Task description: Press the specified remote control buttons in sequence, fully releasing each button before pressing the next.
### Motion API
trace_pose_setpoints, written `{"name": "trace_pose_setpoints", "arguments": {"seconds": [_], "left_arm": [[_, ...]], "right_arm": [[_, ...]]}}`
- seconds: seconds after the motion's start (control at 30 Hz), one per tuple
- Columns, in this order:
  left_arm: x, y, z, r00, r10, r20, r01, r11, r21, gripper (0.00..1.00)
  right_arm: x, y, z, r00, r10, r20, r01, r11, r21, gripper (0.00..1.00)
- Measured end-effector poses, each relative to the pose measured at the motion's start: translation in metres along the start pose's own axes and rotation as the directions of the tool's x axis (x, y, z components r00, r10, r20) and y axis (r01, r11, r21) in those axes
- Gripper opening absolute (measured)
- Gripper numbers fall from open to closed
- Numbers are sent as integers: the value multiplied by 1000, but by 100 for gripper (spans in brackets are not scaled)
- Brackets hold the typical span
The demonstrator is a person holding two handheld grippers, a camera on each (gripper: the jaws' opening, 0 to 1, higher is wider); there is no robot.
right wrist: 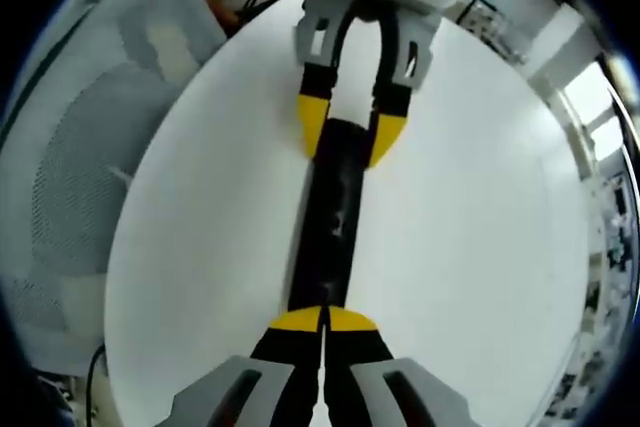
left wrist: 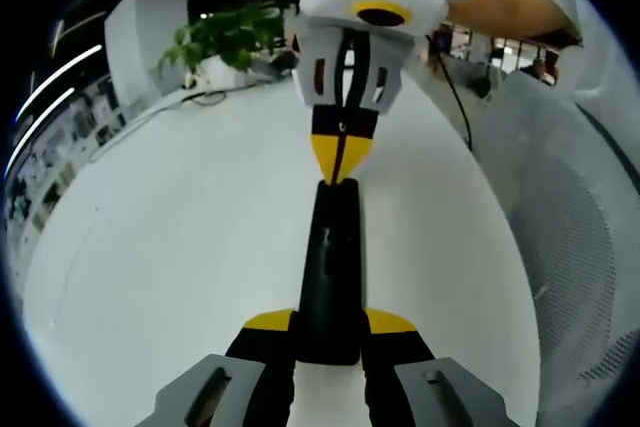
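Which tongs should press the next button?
Right tongs: shut to a tip at one end of the remote. Left tongs grip its other end, steadying it.

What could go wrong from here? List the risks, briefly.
1. The right tool has its yellow tips shut together at one end of the black remote; that broad point could press a neighbouring button too.
2. The left tool clamps only the remote's other end, so a hard press might tilt the remote.
3. Both tools crowd the remote over the white table, hiding its buttons from both views.
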State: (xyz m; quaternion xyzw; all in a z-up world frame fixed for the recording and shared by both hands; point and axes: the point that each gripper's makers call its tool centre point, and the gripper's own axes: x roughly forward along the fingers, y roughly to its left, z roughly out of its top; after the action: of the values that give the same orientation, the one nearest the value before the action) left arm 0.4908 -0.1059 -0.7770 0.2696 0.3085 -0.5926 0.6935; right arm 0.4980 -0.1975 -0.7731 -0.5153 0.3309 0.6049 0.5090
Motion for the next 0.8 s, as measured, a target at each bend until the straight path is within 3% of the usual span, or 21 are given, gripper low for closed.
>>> {"name": "trace_pose_setpoints", "arguments": {"seconds": [0.8], "left_arm": [[1,-1,0,1000,4,-14,-4,1000,0,24]], "right_arm": [[-13,-1,6,994,-62,91,57,996,63,0]]}}
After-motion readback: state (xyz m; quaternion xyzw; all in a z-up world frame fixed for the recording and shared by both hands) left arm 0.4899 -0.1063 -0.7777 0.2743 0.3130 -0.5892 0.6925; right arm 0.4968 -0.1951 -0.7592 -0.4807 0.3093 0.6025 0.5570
